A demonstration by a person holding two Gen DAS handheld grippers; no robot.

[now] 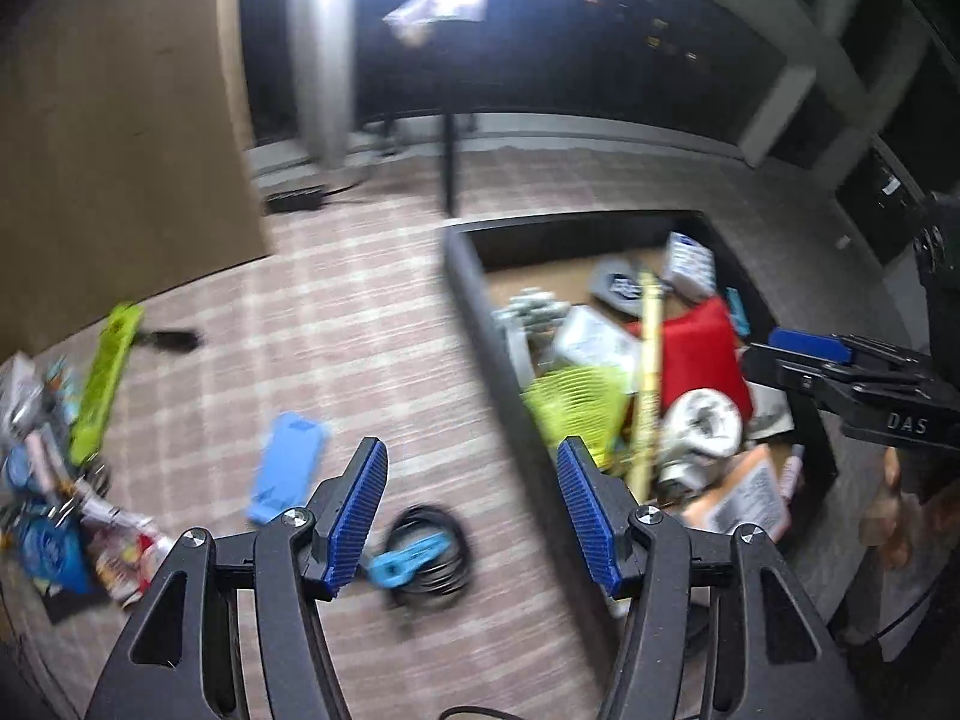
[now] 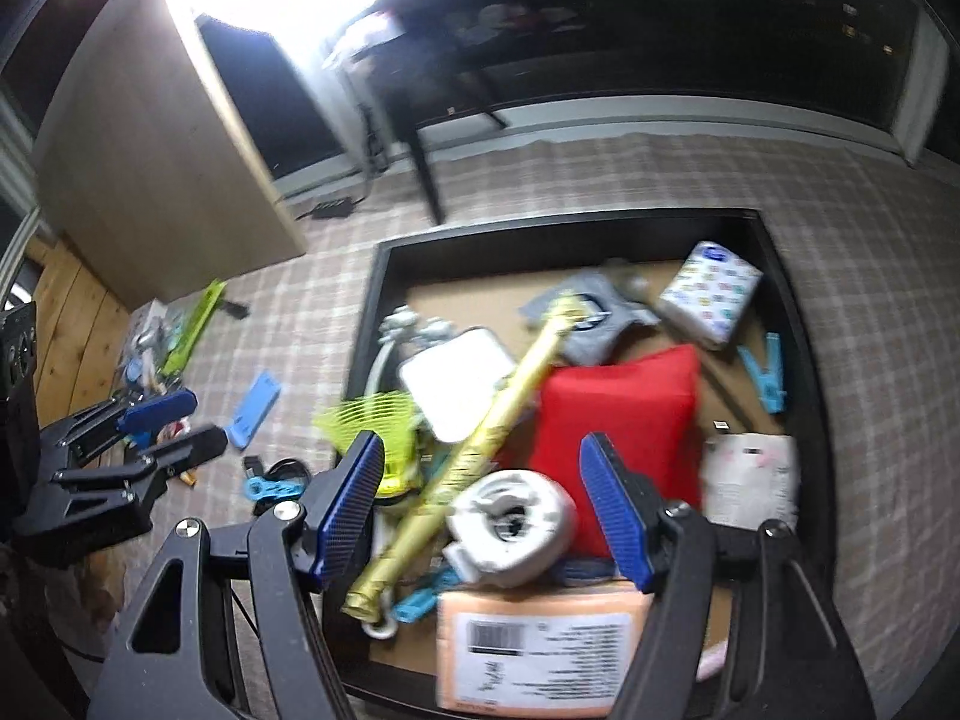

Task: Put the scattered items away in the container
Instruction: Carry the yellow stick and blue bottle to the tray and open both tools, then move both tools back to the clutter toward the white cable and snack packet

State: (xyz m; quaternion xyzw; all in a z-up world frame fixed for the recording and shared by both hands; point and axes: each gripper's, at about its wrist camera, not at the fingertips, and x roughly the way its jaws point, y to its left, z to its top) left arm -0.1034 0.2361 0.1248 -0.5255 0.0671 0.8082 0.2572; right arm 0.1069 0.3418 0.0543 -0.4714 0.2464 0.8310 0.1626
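Both wrist views, looking down onto a plaid carpet [image 1: 372, 324]. My left gripper [image 1: 474, 516] stands wide with nothing between its blue pads; it hangs over the carpet just beside the near left wall of the container [image 1: 480, 324]. My right gripper [image 2: 483, 510] stands at its widest, also empty, above the container [image 2: 366, 312] itself.

The container is a shallow, dark-walled tray with a brown floor. In it I see:
- a red pouch [image 2: 624, 420] near the middle;
- a long gold tube [image 2: 480, 438] lying diagonally across the heap, one end resting toward a grey cloth item [image 2: 594, 324];
- a white roll [image 2: 516, 516] just in front of the red pouch, directly below my right gripper;
- a yellow-green mesh piece [image 2: 384, 426] against the left wall;
- a white flat box [image 2: 456, 384] beside it;
- a patterned tissue pack [image 2: 711, 294] in the far right corner;
- a blue clip [image 2: 765, 378] along the right wall;
- an orange parcel with a printed label [image 2: 540, 642] at the near edge;
- a white packet [image 2: 750, 474] on the right.

Still scattered outside, on the carpet: a coiled black cable with a blue clip [image 1: 420, 558] just ahead of my left gripper, a light blue flat case [image 1: 288, 468] near it, a yellow-green strip [image 1: 105, 384] farther left, and a blurred pile of small packets [image 1: 54, 510] at the left edge.
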